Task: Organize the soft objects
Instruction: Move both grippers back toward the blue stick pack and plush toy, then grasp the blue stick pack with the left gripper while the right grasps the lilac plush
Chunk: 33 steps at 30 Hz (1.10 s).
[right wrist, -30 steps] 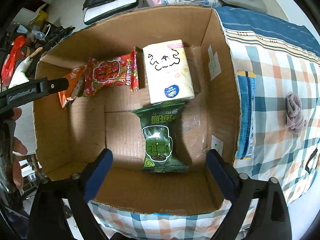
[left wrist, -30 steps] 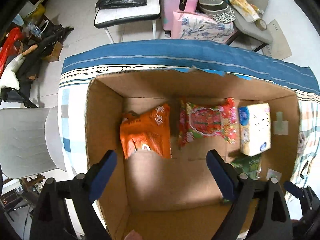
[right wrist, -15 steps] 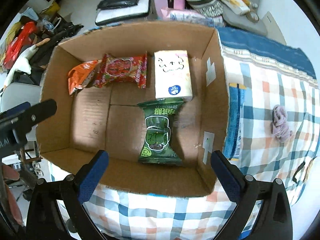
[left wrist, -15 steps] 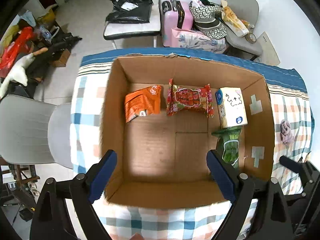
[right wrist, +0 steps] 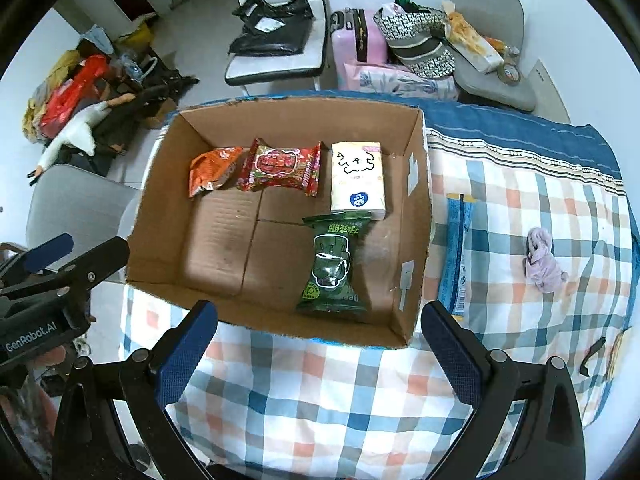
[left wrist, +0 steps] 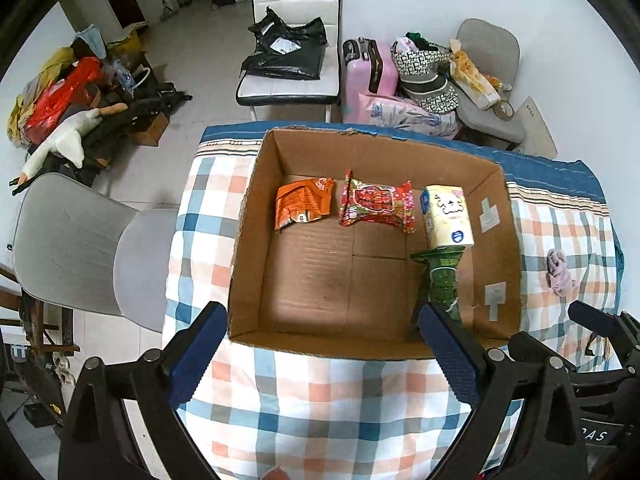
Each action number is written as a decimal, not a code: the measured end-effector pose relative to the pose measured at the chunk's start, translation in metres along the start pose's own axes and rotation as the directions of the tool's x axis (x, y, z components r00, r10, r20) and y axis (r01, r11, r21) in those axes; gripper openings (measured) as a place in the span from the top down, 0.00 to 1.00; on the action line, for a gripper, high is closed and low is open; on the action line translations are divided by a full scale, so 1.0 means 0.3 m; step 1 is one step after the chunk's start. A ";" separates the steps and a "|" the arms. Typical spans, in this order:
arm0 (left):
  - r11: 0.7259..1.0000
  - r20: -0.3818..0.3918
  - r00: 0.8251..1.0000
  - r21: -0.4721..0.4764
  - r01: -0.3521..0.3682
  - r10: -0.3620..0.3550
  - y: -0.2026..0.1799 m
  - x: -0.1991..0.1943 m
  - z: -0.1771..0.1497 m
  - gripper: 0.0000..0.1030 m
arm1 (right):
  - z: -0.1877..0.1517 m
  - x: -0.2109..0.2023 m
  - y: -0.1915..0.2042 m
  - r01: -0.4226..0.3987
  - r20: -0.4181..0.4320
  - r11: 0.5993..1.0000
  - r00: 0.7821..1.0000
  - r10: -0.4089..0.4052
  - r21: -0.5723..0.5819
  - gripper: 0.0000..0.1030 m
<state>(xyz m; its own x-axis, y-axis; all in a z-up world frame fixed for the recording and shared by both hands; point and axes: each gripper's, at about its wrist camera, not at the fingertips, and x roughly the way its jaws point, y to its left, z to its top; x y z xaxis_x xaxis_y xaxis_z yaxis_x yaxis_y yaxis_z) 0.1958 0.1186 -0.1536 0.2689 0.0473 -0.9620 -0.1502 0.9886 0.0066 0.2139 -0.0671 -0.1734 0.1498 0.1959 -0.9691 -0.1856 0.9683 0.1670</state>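
Observation:
An open cardboard box (left wrist: 248, 240) (right wrist: 416, 216) stands on a checked cloth. Inside lie an orange snack bag (left wrist: 304, 204) (right wrist: 212, 170), a red snack bag (left wrist: 376, 204) (right wrist: 282, 168), a white tissue pack (left wrist: 448, 216) (right wrist: 358, 180) and a green snack bag (left wrist: 442, 280) (right wrist: 334, 268). A crumpled lilac cloth (left wrist: 560, 272) (right wrist: 542, 260) and a blue packet (right wrist: 456, 256) lie on the cloth right of the box. My left gripper (left wrist: 324, 356) and right gripper (right wrist: 320, 356) are both open and empty, held above the box's near edge.
The checked cloth (right wrist: 320, 392) covers the table. A grey chair (left wrist: 80, 248) stands at the left. Beyond the table are a white chair with a black bag (left wrist: 288, 52), a pink suitcase (left wrist: 368, 72) and a grey chair with bags (left wrist: 480, 68).
Both grippers have pulled up and back from inside the box, so the whole box and the table around it now show. Both stayed open and empty. The items in the box have not moved.

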 end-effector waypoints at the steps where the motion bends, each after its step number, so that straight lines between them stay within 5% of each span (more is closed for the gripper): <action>1: 1.000 0.008 1.000 -0.002 0.002 -0.002 -0.017 -0.012 -0.003 0.04 | -0.005 -0.012 -0.015 -0.015 0.005 1.000 1.000 0.015 0.005 0.00; 6: 0.998 0.029 0.999 0.057 0.042 -0.044 -0.196 -0.060 -0.014 0.04 | -0.046 -0.108 -0.181 -0.063 0.064 0.996 0.996 0.058 0.067 0.00; 12: 0.976 -0.005 0.995 0.190 0.103 -0.104 -0.587 -0.017 0.002 0.04 | -0.125 -0.182 -0.588 0.015 0.084 0.972 0.996 -0.036 0.234 0.00; 20: 0.923 -0.167 0.986 0.379 0.070 -0.006 -1.110 0.292 0.047 0.04 | -0.211 -0.072 -1.110 0.088 -0.002 0.906 0.995 -0.096 0.414 0.00; 26: 0.938 -0.328 0.944 0.339 0.076 0.042 -1.225 0.588 0.053 0.04 | -0.201 0.070 -1.264 0.079 -0.044 0.921 0.997 -0.067 0.382 0.00; 33: 0.958 -0.401 0.911 0.285 0.026 0.094 -1.229 0.779 0.063 0.04 | -0.078 0.275 -1.303 0.049 -0.118 0.941 0.993 -0.010 0.335 0.02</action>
<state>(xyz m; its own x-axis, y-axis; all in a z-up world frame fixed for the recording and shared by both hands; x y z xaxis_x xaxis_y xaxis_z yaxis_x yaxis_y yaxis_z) 0.3321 -0.2321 -0.3758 -0.1501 0.0788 -0.9855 0.1340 0.9892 0.0587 0.2761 -0.4331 -0.3229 0.0364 0.1666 -0.9854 0.1581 0.9726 0.1703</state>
